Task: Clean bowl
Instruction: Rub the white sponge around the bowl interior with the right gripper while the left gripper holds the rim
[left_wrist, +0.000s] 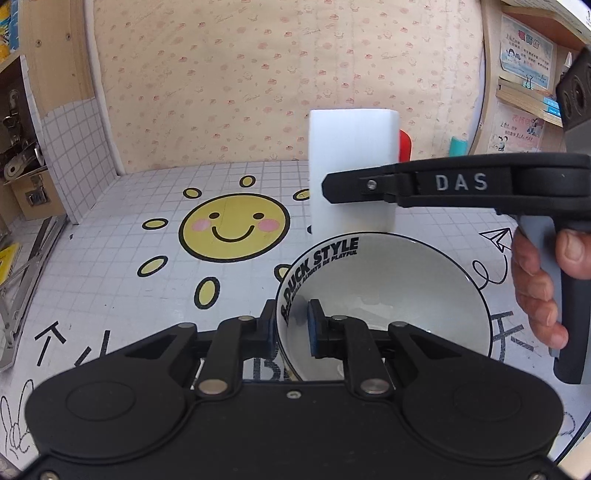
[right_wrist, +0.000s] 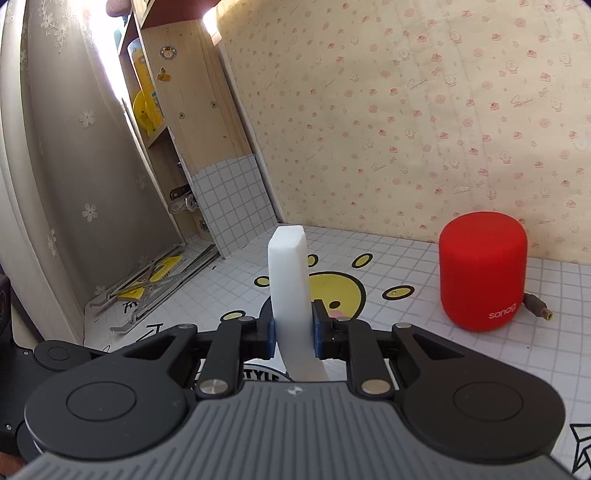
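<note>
We hold the left gripper (left_wrist: 291, 326) clamped on the near-left rim of the white bowl (left_wrist: 388, 291): one pad sits inside the wall, the other outside, and the gap between them is narrow, filled by the rim alone. The bowl rests on the gridded table mat (left_wrist: 110, 295), its black lettering curving along the inner wall just ahead of our left jaws. Its interior looks pale and bare, with a faint sheen low down near the inner pad.

Our right gripper (right_wrist: 293, 334) is closed tight on a white sponge block (right_wrist: 290, 280). The blue pads press its two broad faces, and the block stands upright between them, rising well above the fingertips and also running down below them toward the camera. In the left wrist view the same sponge (left_wrist: 352, 166) stands just beyond the far rim of the bowl, its lower edge at or just behind that rim; we cannot tell whether it touches. The right gripper's black finger crosses in front of it from the right, and a hand (left_wrist: 539, 291) grips the handle at the right edge.

Beyond and to the right of the right jaws a red cylindrical speaker (right_wrist: 484, 271) stands on the mat near the wall, well apart from the sponge. A yellow smiling sun print (left_wrist: 234, 229) lies left of the sponge, ahead of the left jaws.
</note>
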